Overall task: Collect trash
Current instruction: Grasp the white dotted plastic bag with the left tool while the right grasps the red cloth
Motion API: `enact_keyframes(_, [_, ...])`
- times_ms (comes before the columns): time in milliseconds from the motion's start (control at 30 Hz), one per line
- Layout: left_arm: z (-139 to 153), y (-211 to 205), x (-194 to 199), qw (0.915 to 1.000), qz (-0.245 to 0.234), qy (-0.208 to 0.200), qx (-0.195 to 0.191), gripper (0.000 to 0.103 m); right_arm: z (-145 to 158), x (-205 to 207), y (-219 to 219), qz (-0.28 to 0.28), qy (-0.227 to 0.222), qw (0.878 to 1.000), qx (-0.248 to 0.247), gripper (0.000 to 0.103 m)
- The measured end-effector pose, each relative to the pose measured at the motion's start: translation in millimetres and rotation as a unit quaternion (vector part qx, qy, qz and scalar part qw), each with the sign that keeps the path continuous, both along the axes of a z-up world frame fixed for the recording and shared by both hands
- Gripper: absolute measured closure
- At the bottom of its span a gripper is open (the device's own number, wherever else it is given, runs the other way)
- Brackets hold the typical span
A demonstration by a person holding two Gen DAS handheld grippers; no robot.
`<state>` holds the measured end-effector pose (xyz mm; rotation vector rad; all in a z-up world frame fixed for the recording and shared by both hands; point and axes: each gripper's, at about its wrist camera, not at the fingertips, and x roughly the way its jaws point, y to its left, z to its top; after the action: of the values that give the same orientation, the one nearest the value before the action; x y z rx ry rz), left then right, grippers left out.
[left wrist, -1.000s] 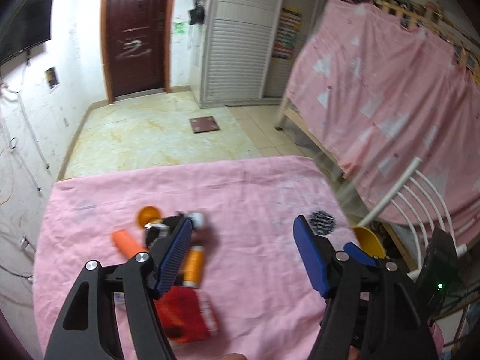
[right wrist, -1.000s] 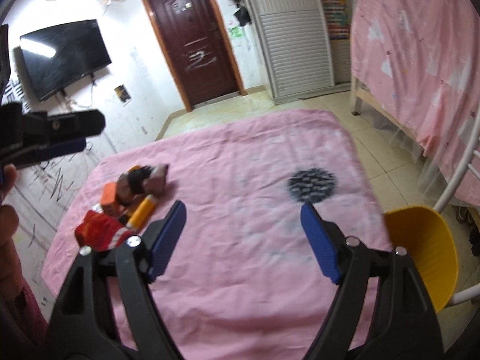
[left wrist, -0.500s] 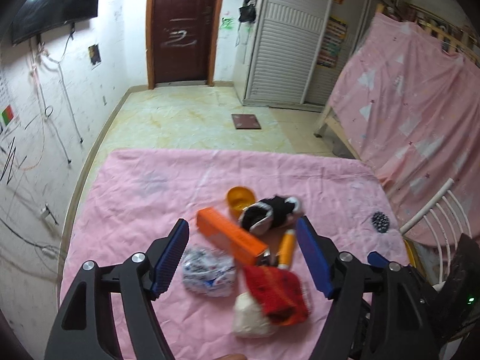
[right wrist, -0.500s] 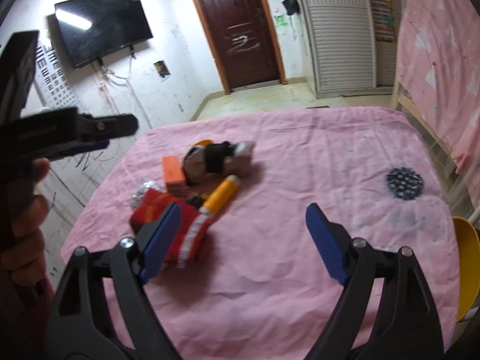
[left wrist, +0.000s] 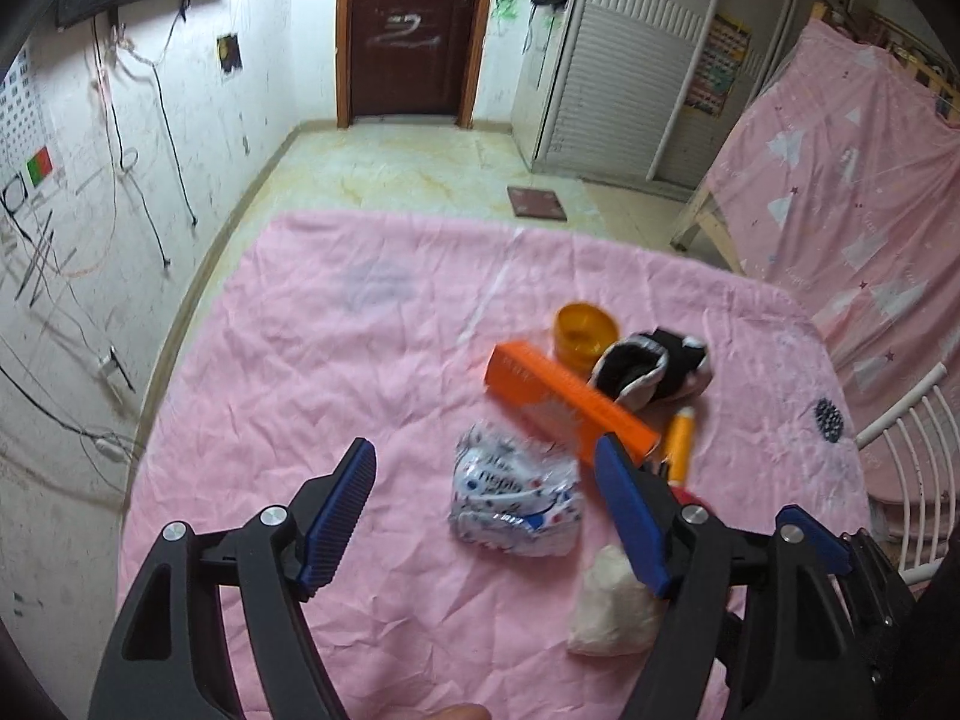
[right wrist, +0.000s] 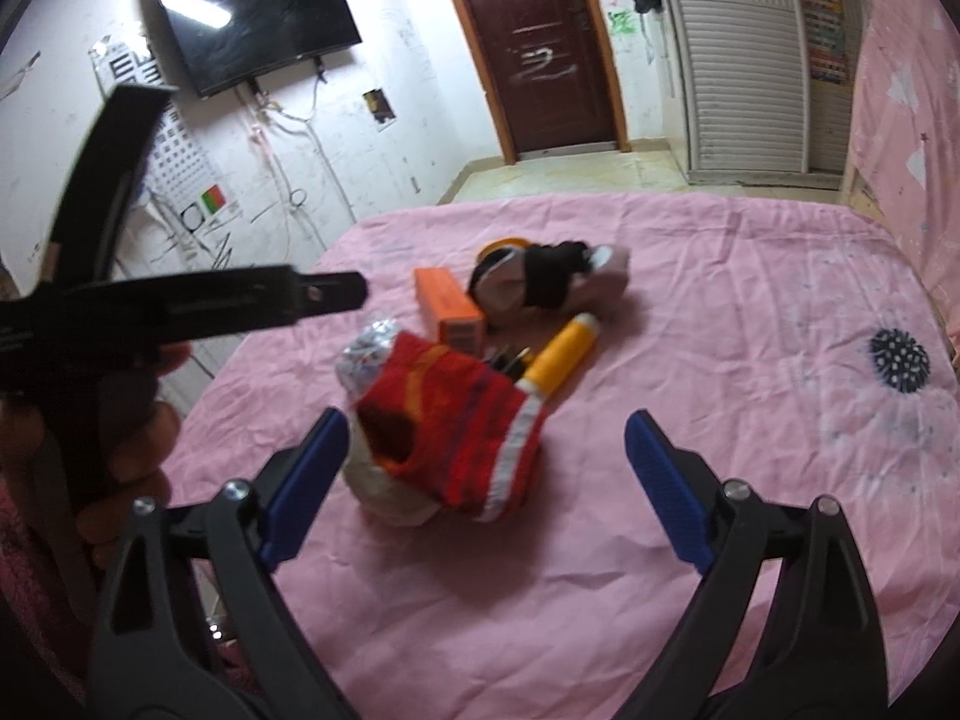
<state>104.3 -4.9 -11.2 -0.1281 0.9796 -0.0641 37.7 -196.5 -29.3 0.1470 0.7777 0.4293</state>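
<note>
Crinkled foil, white with red and blue print, makes up the snack wrapper (left wrist: 516, 495) lying flat on the pink cloth (left wrist: 336, 360), between and just beyond the tips of the left gripper (left wrist: 489, 516), whose jaws stand apart with nothing clamped. Its long axis runs roughly across that gap, so the left hand appears better placed. The right gripper (right wrist: 486, 483), jaws having just widened and empty, faces the soft red pouch (right wrist: 450, 426) beside a rigid orange box (left wrist: 567, 402).

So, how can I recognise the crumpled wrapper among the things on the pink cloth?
On the pink cloth, find the long orange box. The crumpled wrapper lies just nearer the camera: the only shiny white piece with blue and red print.
</note>
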Motion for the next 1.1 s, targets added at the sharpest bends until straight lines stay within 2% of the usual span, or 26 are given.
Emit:
enact_keyframes(200, [-19.6, 3.1, 2.8, 0.9996, -0.002, 0.026, -0.01, 0.035, -5.3, 1.3, 12.9, 0.02, 0.006, 1.0, -0.005, 0.016])
enact_keyframes(267, [-23.1, 1.5, 3.7, 0.9994, -0.003, 0.031, -0.012, 0.035, -7.5, 3.5, 15.3, 0.025, 0.01, 1.0, -0.005, 0.034])
enact_keyframes(333, [-27.1, -0.7, 4.7, 0.9991, -0.006, 0.037, -0.02, 0.041, -9.6, 6.1, 17.3, 0.033, 0.015, 0.999, -0.003, 0.04])
enact_keyframes(400, [-31.0, -3.5, 6.3, 0.9984, -0.013, 0.046, -0.032, 0.052, -11.1, 8.3, 16.6, 0.033, 0.017, 0.999, 0.0, 0.045])
enact_keyframes(500, [-35.3, -8.0, 8.0, 0.9974, -0.021, 0.053, -0.044, 0.062, -12.1, 10.3, 13.3, 0.03, 0.018, 0.999, 0.008, 0.057])
enact_keyframes(533, [-35.5, -9.3, 7.6, 0.9975, -0.021, 0.051, -0.043, 0.063, -12.2, 10.5, 11.4, 0.029, 0.018, 0.999, 0.012, 0.062])
enact_keyframes(567, [-35.1, -10.1, 7.1, 0.9978, -0.02, 0.049, -0.04, 0.069, -11.8, 10.8, 8.9, 0.029, 0.019, 0.999, 0.019, 0.074])
enact_keyframes(600, [-34.0, -11.5, 6.3, 0.9983, -0.017, 0.045, -0.034, 0.079, -11.3, 10.0, 7.0, 0.029, 0.019, 0.999, 0.021, 0.079])
enact_keyframes(633, [-32.3, -12.5, 6.0, 0.9986, -0.015, 0.043, -0.029, 0.079, -9.6, 9.1, 5.3, 0.026, 0.015, 0.999, 0.017, 0.085])
enact_keyframes(833, [-23.8, -15.9, 4.0, 0.9989, -0.019, 0.033, -0.028, 0.082, -2.2, 6.3, -2.8, 0.018, 0.0, 1.0, 0.022, 0.088])
enact_keyframes(1100, [5.8, -15.3, -4.2, 0.9997, -0.018, -0.002, -0.018, 0.082, 7.3, 2.0, -21.8, -0.001, -0.016, 0.999, 0.032, 0.088])
